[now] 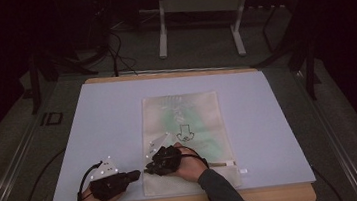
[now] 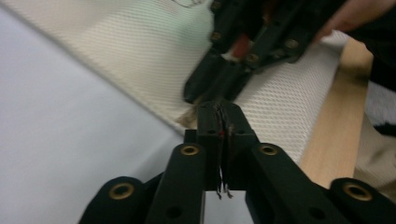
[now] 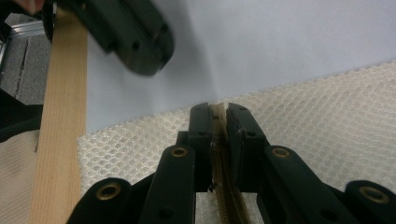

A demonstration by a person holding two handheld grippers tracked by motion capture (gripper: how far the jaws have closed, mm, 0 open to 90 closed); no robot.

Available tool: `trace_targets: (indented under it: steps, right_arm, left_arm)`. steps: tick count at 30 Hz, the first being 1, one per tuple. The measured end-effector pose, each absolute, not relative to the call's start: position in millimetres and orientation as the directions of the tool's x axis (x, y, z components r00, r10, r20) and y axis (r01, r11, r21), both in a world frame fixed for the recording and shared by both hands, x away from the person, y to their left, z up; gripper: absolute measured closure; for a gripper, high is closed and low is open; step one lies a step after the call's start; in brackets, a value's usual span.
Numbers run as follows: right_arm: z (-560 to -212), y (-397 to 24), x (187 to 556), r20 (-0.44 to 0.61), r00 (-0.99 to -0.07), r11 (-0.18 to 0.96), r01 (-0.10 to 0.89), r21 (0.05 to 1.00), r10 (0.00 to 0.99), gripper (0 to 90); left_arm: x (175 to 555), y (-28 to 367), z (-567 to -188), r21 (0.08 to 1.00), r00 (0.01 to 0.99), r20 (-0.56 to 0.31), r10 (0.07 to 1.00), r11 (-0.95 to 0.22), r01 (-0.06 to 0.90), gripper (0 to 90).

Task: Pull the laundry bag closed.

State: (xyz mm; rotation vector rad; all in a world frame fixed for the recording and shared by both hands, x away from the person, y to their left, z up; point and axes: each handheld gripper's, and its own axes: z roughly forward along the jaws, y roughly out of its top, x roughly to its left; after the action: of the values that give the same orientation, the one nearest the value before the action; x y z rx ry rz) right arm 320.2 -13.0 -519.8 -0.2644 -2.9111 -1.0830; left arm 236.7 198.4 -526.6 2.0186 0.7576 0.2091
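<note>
Already both claws are clamped at the mesh pouch [image 1: 183,140] lying mid-table: right gripper [image 3: 218,116] on its zipper band [image 3: 224,196], left gripper [image 2: 219,112] on the 7 o'clock corner (frayed threads pinched there), so a hard tug could tear fabric or slip.

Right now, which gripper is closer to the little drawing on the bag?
The right gripper. It sits on the bag just below the drawing, shut on the zip strip. The left gripper is farther, at the bag's near left edge.
</note>
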Motion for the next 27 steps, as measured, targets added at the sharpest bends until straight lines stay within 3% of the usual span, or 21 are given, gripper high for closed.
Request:
trace_targets:
  steps: [8, 16, 27]
  right_arm:
    - [-521.0, -13.3, 319.3, 0.084, -0.984, 0.746, 0.172, 0.644, 0.154, 80.8]
    - [-523.2, -14.4, 318.5, 0.087, -0.984, 0.746, 0.174, 0.643, 0.155, 80.9]
    - [-523.8, -19.5, 316.1, 0.063, -0.988, 0.757, 0.150, 0.636, 0.142, 82.0]
  left_arm:
    - [235.2, 173.0, -534.0, 0.769, 0.843, -0.027, 0.538, -0.528, 0.361, 88.7]
    - [233.1, 161.9, -538.4, 0.729, 0.846, 0.073, 0.528, -0.607, 0.316, 89.3]
    - [228.9, 155.9, -537.8, 0.711, 0.812, 0.094, 0.576, -0.610, 0.350, 90.0]
